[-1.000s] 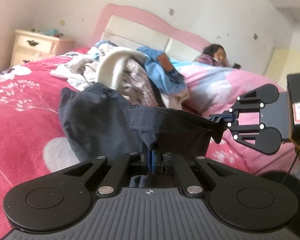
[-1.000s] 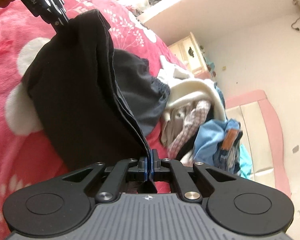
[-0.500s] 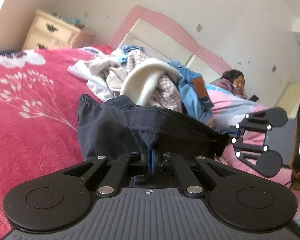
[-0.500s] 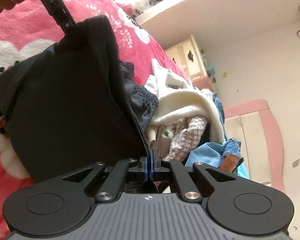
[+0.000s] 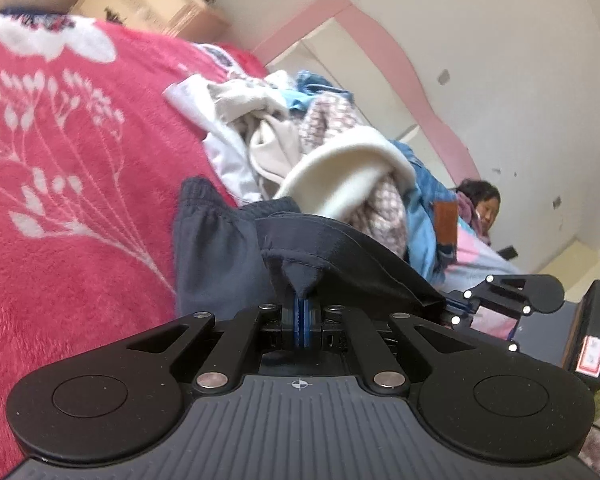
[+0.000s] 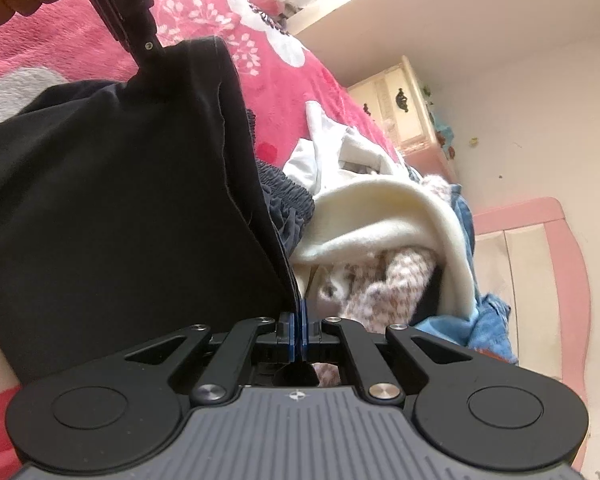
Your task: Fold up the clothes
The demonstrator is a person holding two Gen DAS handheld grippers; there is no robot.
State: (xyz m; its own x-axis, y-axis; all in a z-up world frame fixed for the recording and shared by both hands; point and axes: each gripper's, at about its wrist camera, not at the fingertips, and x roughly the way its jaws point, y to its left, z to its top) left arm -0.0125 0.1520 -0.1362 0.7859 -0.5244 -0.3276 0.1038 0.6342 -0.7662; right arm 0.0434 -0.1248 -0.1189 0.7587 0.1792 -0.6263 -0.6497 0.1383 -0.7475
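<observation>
Where clothes (image 5: 340, 168) sprawl, pink bedspread (image 5: 60, 200)

Little can be read here. In the right wrist view, the black body of the left gripper (image 6: 150, 46) carries white lettering ending in "obot.AI" (its start is cut off). On the right gripper (image 5: 446, 308), a red-and-white label (image 5: 591, 356) shows, its print too small to read.
</observation>
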